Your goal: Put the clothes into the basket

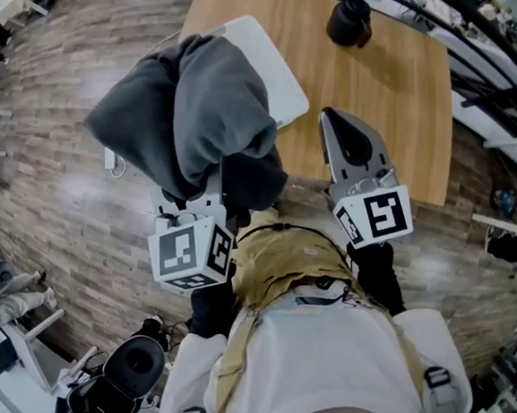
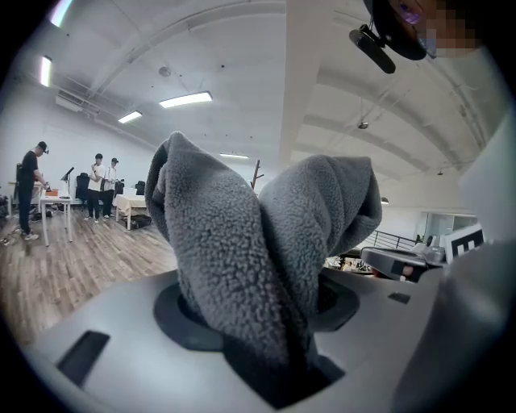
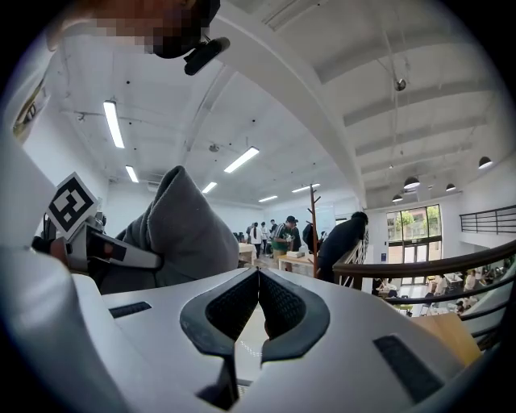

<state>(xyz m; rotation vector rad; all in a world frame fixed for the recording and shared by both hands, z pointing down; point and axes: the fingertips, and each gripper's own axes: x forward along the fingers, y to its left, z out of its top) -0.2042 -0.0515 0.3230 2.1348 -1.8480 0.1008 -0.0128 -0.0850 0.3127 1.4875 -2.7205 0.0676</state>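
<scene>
Wood-plank flooring [image 1: 60,200] fills the large hall; light wooden table with rounded corners [image 1: 383,82] stands on it, ahead of the person. Bulky grey fleece garment [image 1: 205,107] hangs raised over the table's near-left corner, covering part of a white rounded-corner object [image 1: 274,74] on the tabletop. Left gripper [image 2: 266,323]: jaws clamped on a thick fold of the fleece, cloth bunched between the pads. Right gripper [image 3: 258,278]: jaws together at the tips, nothing between them, held beside the garment over the table's near edge. Small black rounded object [image 1: 350,19] sits near the far edge
</scene>
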